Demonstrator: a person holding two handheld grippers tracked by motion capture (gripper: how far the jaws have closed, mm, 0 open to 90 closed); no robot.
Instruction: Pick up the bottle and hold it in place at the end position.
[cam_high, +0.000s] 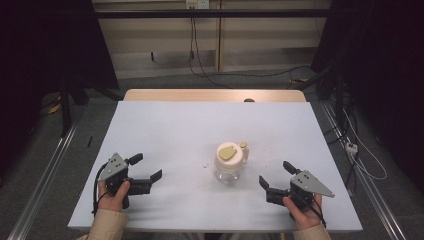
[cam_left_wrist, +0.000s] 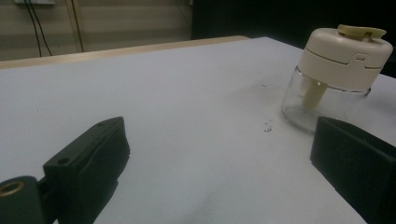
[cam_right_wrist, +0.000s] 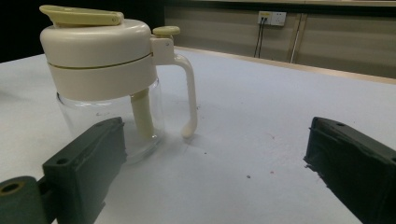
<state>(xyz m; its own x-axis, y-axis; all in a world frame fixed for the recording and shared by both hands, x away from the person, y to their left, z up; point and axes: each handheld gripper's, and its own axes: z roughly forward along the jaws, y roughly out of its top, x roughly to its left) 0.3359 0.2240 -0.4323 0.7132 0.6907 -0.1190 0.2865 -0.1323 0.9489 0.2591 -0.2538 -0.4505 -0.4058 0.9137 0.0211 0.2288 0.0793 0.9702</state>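
A clear glass jar with a cream lid, a curved handle and a yellow-green tab on top (cam_high: 230, 161) stands upright near the middle of the white table (cam_high: 200, 125). My left gripper (cam_high: 148, 167) rests at the front left, held by a hand, jaws wide apart and empty; the jar (cam_left_wrist: 334, 79) is ahead to its right. My right gripper (cam_high: 276, 175) rests at the front right, also open and empty. In the right gripper view the jar (cam_right_wrist: 109, 74) sits just past the left jaw, handle turned towards the middle of that view.
Small dark specks (cam_left_wrist: 267, 126) lie on the table beside the jar. The table's wooden far edge (cam_high: 215, 95) borders a grey floor with cables (cam_high: 240, 75). Metal rails (cam_high: 40, 175) run along both sides.
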